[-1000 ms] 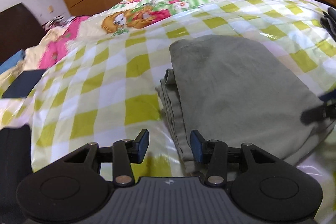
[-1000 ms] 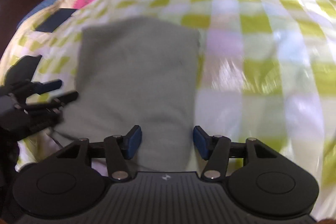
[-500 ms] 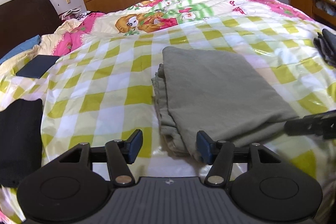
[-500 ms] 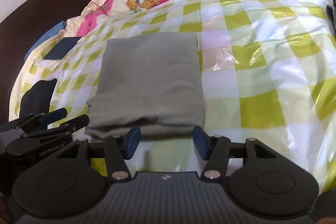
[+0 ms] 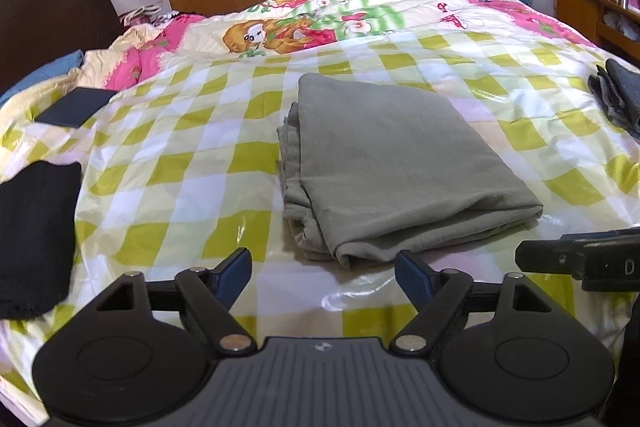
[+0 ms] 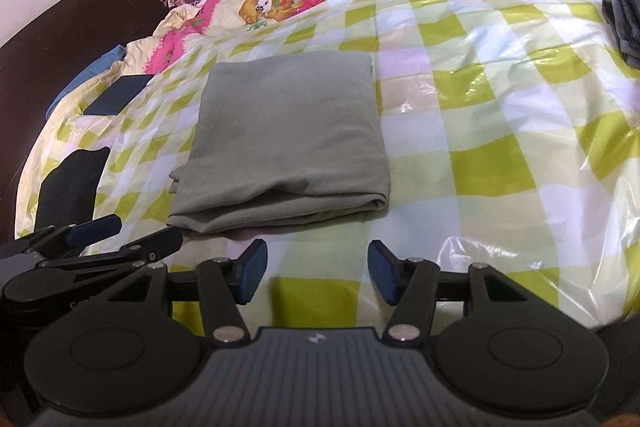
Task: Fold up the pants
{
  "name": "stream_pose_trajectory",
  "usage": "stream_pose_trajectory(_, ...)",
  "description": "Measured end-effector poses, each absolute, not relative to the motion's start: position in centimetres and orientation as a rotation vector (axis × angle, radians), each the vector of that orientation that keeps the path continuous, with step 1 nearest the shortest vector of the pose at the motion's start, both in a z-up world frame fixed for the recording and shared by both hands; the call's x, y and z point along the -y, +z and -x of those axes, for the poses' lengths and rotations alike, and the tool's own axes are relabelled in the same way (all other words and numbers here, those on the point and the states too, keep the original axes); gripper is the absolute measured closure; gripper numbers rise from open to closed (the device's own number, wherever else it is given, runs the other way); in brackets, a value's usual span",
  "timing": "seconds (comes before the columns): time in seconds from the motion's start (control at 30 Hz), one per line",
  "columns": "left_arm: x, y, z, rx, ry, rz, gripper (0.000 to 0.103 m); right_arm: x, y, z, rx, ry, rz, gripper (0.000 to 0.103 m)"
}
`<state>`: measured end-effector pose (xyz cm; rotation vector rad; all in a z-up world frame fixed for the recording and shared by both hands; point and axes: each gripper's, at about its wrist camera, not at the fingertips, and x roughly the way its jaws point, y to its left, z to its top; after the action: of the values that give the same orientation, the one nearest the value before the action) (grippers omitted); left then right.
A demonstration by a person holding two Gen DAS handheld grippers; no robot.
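A white "D" is showing on the right gripper's [image 5: 580,259] black body at about 3 o'clock in the left wrist view, with the rest of the word running out of sight. In the right wrist view, faint pale letters beginning "G" are appearing on the left gripper's [image 6: 132,235] body at about 8 o'clock, mostly hidden. Nothing else is reading as text.

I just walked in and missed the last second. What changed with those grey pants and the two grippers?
Both grippers, the left and the right, pulled back from the pants and now hover short of the near edge, open and empty. The pants stayed folded in the same spot on the checked cover. Nothing was grasped or released.
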<state>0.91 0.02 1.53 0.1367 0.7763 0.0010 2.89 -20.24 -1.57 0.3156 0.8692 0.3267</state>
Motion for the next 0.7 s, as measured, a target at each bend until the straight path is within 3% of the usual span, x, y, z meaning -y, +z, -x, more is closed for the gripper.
stream_pose_trajectory(0.1,-0.2,1.3,-0.7,-0.78,0.006,-0.122,0.005,20.2,-1.6,-2.8,-0.864,0.326,-0.312,0.045)
stream_pose_trajectory(0.7,-0.4,0.5,-0.4,-0.804,0.026,-0.112,0.004,19.9,-1.9,-2.7,-0.869,0.326,-0.277,0.042)
